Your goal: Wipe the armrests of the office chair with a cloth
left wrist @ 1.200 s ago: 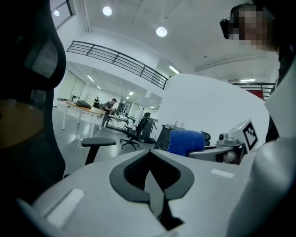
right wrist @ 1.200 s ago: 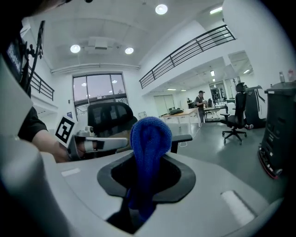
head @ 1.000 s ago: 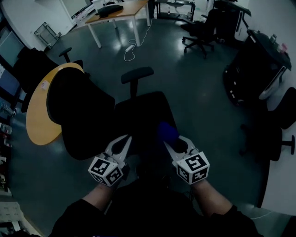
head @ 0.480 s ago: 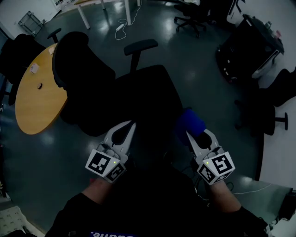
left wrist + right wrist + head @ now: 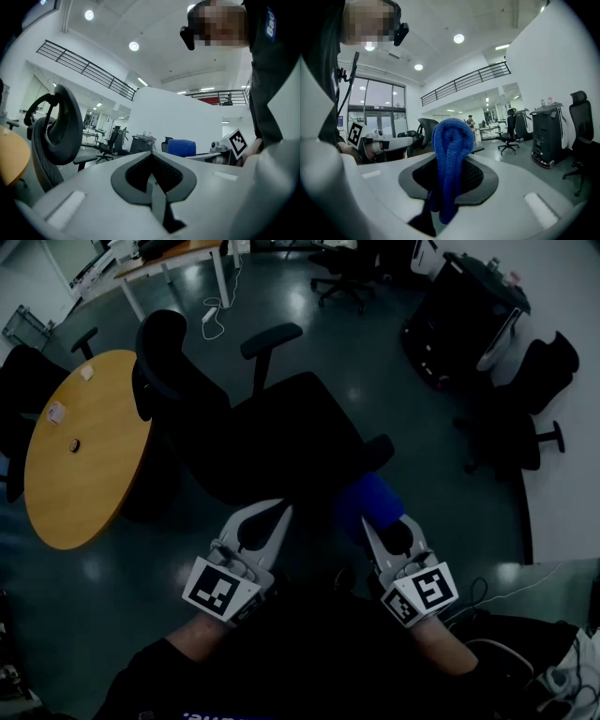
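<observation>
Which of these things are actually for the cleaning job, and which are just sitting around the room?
For the job:
blue cloth, clamped in the right gripper
office chair
its armrest

Just around:
round wooden table
black cart
spare chair

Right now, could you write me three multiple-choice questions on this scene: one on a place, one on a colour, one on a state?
1. In the head view, on which side of the office chair is the round wooden table?
A left
B right
C under it

2. What colour is the cloth?
A red
B blue
C white

3. How is the left gripper?
A shut and empty
B shut on the cloth
C wide open

Answers:
1 A, the table lies at the picture's left.
2 B, blue shows between the right gripper jaws.
3 A, its jaws meet with nothing between.
</observation>
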